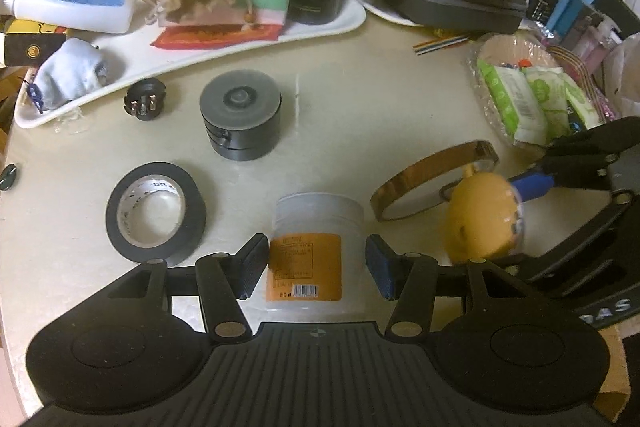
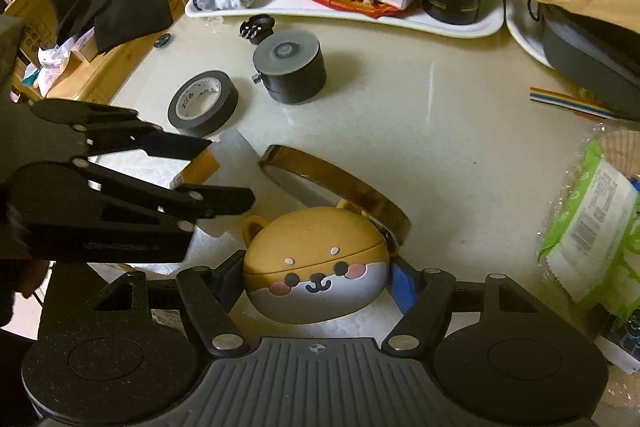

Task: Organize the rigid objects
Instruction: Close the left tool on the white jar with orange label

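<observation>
My left gripper [image 1: 318, 263] stands around a clear plastic jar with an orange label [image 1: 312, 255]; the left pad touches it, the right pad stands slightly off. The jar also shows in the right wrist view [image 2: 208, 163]. My right gripper [image 2: 316, 277] is shut on a shiba-dog-shaped case [image 2: 316, 279], which appears blurred in the left wrist view [image 1: 482, 219]. A black tape roll [image 1: 156, 213], a black cylinder [image 1: 240, 115], a small black part [image 1: 145, 99] and an amber tape ring [image 1: 432, 183] lie on the table [image 1: 360, 107].
A white tray [image 1: 328, 27] with boxes, a lotion bottle and a dark bottle stands at the back. A second plate [image 1: 384, 13] holds a black case under a paper bag. A bag of green packets [image 1: 532, 95] lies right. Chairs stand beyond the left edge.
</observation>
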`<state>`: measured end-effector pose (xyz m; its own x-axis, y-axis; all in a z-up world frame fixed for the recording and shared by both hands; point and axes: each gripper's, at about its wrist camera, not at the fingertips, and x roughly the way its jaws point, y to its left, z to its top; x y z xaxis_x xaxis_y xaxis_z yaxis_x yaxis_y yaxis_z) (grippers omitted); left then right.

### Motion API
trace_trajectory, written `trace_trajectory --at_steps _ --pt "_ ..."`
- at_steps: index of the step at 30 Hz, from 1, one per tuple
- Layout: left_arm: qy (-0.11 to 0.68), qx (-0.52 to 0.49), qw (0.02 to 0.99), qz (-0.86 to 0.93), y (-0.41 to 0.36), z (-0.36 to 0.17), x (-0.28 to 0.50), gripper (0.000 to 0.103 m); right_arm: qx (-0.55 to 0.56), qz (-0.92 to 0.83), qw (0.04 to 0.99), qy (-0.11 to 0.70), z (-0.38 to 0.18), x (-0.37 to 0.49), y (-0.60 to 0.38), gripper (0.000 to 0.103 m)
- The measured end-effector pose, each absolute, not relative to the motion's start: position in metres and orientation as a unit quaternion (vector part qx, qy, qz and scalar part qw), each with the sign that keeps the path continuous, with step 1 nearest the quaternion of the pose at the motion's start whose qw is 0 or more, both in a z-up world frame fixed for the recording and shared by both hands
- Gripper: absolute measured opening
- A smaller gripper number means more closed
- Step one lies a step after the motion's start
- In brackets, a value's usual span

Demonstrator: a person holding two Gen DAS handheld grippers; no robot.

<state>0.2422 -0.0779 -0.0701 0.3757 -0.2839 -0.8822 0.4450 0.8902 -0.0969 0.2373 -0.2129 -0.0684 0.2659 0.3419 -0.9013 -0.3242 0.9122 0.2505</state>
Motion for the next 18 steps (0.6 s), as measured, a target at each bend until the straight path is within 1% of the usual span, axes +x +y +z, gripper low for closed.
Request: trace_trajectory --at_steps 7,18 --pt "0.527 0.06 0.822 -0.208 -0.076 -0.07 0.247 0.053 0.016 0.211 0.803 0.557 -0.05 0.232 -0.217 0.074" --pt "0.499 0.053 0.841 -0.203 -0.068 -0.044 0.233 0.052 0.04 0.204 0.821 0.532 -0.023 0.221 -0.228 0.074"
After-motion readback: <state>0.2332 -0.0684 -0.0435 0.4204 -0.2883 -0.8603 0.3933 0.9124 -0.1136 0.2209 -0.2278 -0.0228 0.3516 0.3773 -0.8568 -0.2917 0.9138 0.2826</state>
